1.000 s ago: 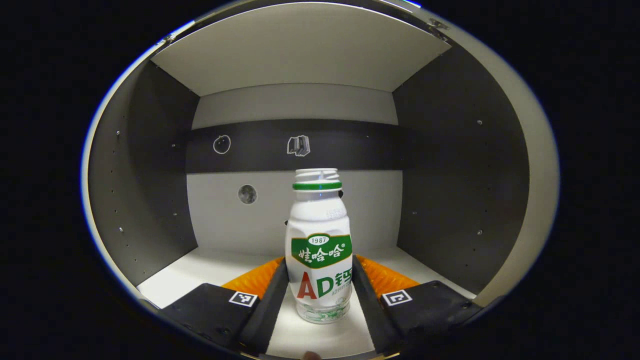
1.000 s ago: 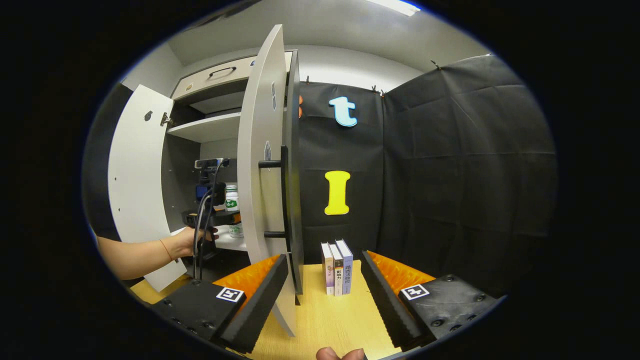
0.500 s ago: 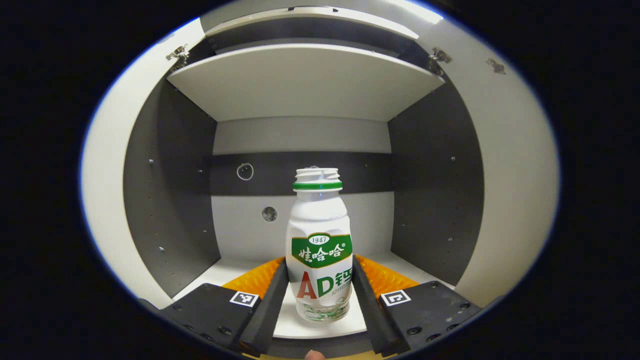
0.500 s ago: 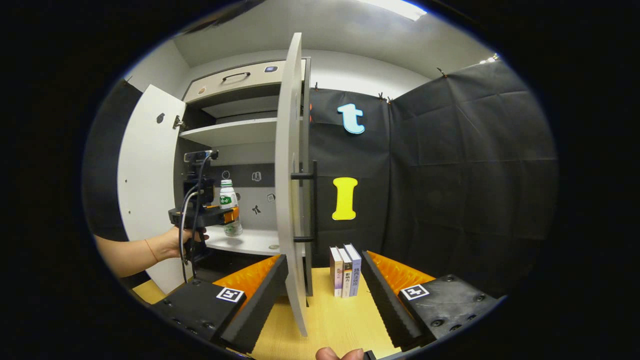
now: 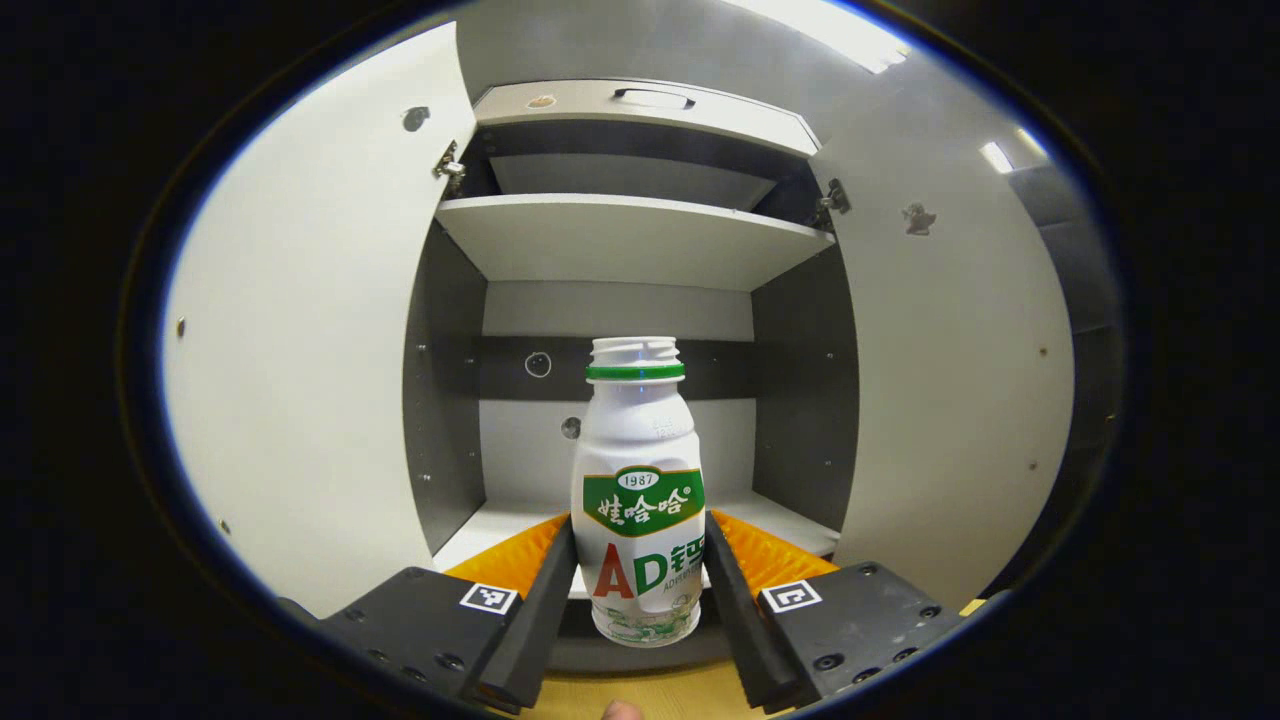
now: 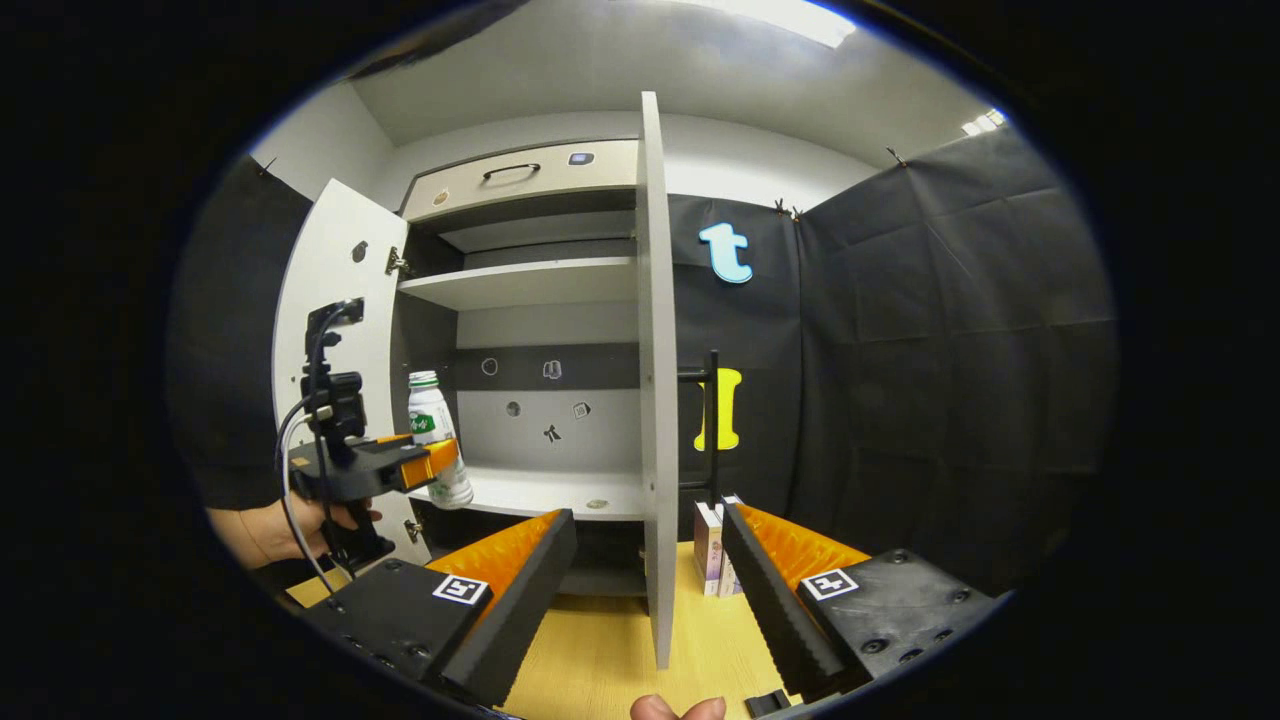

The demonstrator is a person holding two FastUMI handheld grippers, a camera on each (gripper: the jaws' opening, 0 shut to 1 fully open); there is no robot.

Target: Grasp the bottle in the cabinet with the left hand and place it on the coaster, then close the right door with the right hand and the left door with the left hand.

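bottle (image 5: 640, 490) — white, green band | upright in left claw (image 5: 640, 590)

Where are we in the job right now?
Done: the left gripper is shut on the white plastic bottle with a green label, held in front of the white cabinet shelf. Left: placing it on the coaster, then closing the right door and left door, both open. The right gripper is open.

Wooden counter (image 6: 610, 650): cabinet (image 6: 530, 285) standing on it, three upright books (image 6: 712, 540) beside open right door (image 6: 655, 400). Lower cabinet shelf (image 6: 540, 492): small disc (image 6: 597, 504).
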